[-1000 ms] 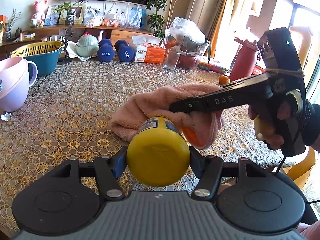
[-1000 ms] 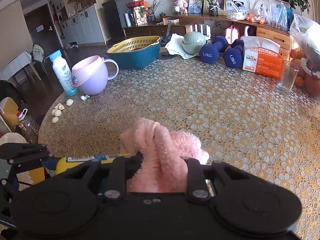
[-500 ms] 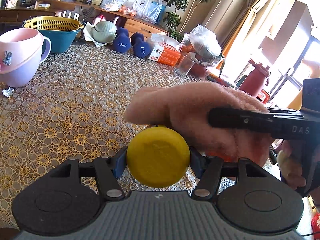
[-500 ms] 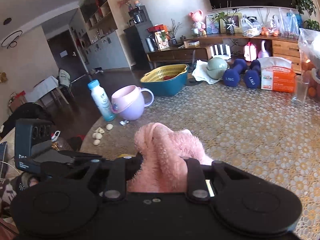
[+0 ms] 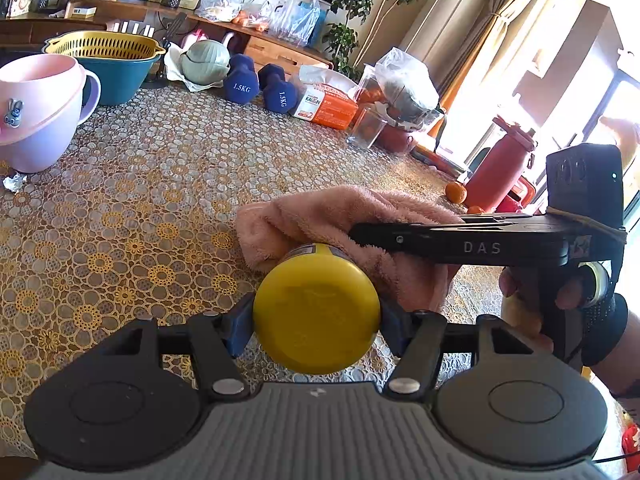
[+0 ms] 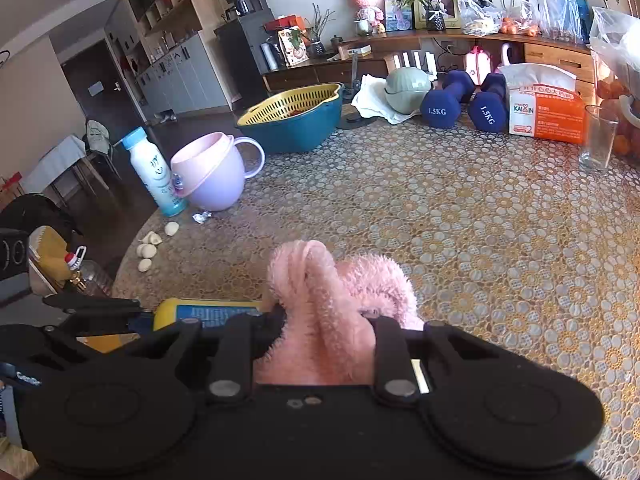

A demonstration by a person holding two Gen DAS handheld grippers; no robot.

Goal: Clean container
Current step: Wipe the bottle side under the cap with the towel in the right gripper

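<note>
A yellow container (image 5: 316, 308) with a blue label lies on its side, its base facing the left wrist camera, and my left gripper (image 5: 316, 322) is shut on it. From the right, my right gripper (image 5: 362, 236) comes across it, shut on a fluffy pink cloth (image 5: 340, 220) that drapes over the container's upper side. In the right wrist view the pink cloth (image 6: 332, 304) bulges between the jaws of the right gripper (image 6: 320, 320), and the container (image 6: 208, 314) shows at lower left, partly hidden by the cloth.
On the lace-patterned table (image 5: 140, 184) stand a pink-and-lilac cup (image 5: 36, 112), a teal bowl with yellow strainer (image 5: 108, 60), two blue dumbbells (image 5: 260, 84), an orange box (image 5: 328, 104), a glass (image 6: 598, 140) and a red bottle (image 5: 500, 168). A white bottle (image 6: 154, 172) and garlic cloves (image 6: 148, 248) sit near the left edge.
The cloth and right gripper have slid along the container, first lifting and then settling back lower over its top. The left gripper keeps its hold on the container.
</note>
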